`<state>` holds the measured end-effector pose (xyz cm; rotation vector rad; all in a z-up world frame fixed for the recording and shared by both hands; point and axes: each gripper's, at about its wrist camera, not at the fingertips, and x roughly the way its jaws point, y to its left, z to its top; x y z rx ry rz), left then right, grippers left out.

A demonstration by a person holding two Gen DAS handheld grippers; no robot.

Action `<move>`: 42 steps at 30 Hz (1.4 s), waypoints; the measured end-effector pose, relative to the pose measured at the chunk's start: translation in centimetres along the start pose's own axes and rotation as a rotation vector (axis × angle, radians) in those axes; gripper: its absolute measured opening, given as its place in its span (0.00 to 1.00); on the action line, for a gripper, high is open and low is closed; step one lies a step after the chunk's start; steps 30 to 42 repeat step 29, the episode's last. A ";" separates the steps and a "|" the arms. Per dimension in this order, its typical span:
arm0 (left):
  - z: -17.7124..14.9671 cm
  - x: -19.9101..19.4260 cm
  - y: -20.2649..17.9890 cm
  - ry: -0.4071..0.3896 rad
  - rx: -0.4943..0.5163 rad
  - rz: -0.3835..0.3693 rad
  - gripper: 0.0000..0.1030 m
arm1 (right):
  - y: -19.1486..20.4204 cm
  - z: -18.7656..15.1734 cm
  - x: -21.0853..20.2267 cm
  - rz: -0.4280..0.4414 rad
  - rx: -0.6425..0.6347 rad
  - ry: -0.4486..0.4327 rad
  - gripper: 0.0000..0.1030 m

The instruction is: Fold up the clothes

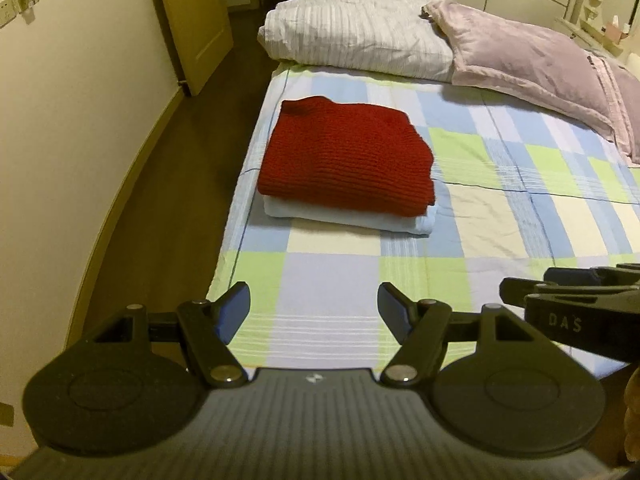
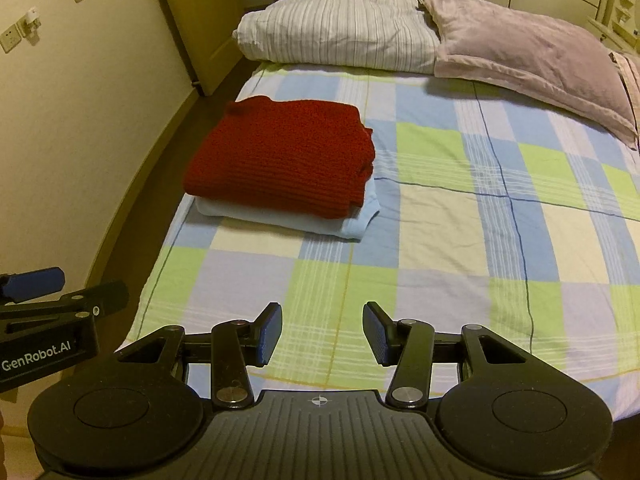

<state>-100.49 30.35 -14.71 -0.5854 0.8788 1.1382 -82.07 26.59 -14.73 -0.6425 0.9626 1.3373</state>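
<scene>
A folded red knit sweater (image 1: 348, 160) lies on top of a folded light blue garment (image 1: 360, 220) near the left edge of the bed; the stack also shows in the right wrist view, the sweater (image 2: 284, 160) over the blue garment (image 2: 344, 224). My left gripper (image 1: 314, 312) is open and empty, held above the near end of the bed, well short of the stack. My right gripper (image 2: 322, 332) is open and empty, also over the near end. Each gripper shows at the edge of the other's view.
The checked bedsheet (image 1: 500, 220) covers the bed. A striped white pillow (image 1: 360, 28) and a lilac pillow (image 1: 528, 60) lie at the head. A wall, a door (image 1: 192, 20) and a strip of dark floor (image 1: 172, 168) run along the left.
</scene>
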 end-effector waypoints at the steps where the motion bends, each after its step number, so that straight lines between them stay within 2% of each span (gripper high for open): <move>1: 0.1 0.1 0.1 0.002 -0.001 -0.001 0.65 | 0.0 0.0 0.1 -0.001 0.001 0.002 0.47; 15: 0.5 2.6 0.1 0.013 -0.009 0.002 0.65 | -0.3 0.4 2.8 0.006 -0.003 0.029 0.47; 20: 0.6 3.4 0.6 0.026 -0.041 0.000 0.65 | -0.2 0.8 3.7 0.010 -0.018 0.036 0.47; 29: 1.6 3.3 1.1 0.016 -0.061 0.005 0.65 | 0.4 1.9 3.9 0.017 -0.044 0.030 0.47; 42: 1.6 3.3 1.1 0.016 -0.061 0.005 0.65 | 0.4 1.9 3.9 0.017 -0.044 0.030 0.47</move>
